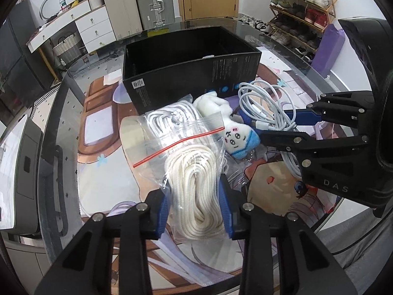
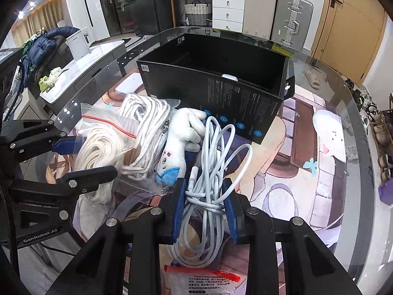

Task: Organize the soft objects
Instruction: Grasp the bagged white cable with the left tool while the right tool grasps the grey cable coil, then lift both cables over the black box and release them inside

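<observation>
A zip bag of cream rope (image 1: 196,191) lies on the printed mat, and my left gripper (image 1: 195,189) is shut on it, blue pads pressing both sides. A second bag of white rope (image 1: 172,120) lies behind it. My right gripper (image 2: 205,191) is shut on a bundle of white cable (image 2: 211,172). Between the rope and the cable lies a white plush toy with a blue end (image 2: 176,142). An open black box (image 2: 221,91) stands just behind the pile. The left wrist view shows the right gripper (image 1: 255,127) at the cable (image 1: 260,100), beside the plush toy (image 1: 235,137).
The glass table's curved edge (image 2: 353,147) runs round the right side. A packet with a red label (image 2: 203,280) lies under my right gripper. Suitcases (image 1: 137,5) and a shoe rack (image 1: 304,7) stand beyond the table, with a grey cabinet (image 1: 22,172) to its left.
</observation>
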Motion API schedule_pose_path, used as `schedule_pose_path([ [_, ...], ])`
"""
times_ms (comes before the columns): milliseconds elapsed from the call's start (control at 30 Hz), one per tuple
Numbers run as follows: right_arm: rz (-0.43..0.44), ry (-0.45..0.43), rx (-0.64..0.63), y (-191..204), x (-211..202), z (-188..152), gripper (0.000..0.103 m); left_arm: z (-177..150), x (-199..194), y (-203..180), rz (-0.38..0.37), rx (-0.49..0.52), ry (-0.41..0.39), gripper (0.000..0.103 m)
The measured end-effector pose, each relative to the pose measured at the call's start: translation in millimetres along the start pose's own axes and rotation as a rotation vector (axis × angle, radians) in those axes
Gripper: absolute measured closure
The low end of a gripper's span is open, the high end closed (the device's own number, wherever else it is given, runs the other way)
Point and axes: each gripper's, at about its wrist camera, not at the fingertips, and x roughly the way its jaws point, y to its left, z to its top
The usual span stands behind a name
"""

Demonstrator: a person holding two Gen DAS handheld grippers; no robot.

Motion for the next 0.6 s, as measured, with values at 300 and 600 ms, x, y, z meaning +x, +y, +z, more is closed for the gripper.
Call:
schedule_pose_path([
  [300, 0.013, -0.058, 0.013, 0, -22, 5, 0.073, 5, -19, -2, 0.009, 0.007, -0.063, 0.068],
  [600, 0.041, -0.123, 0.023, 2, -49, 19, 0.073, 21, -41, 5, 0.000, -0.012, -0.126, 0.068],
])
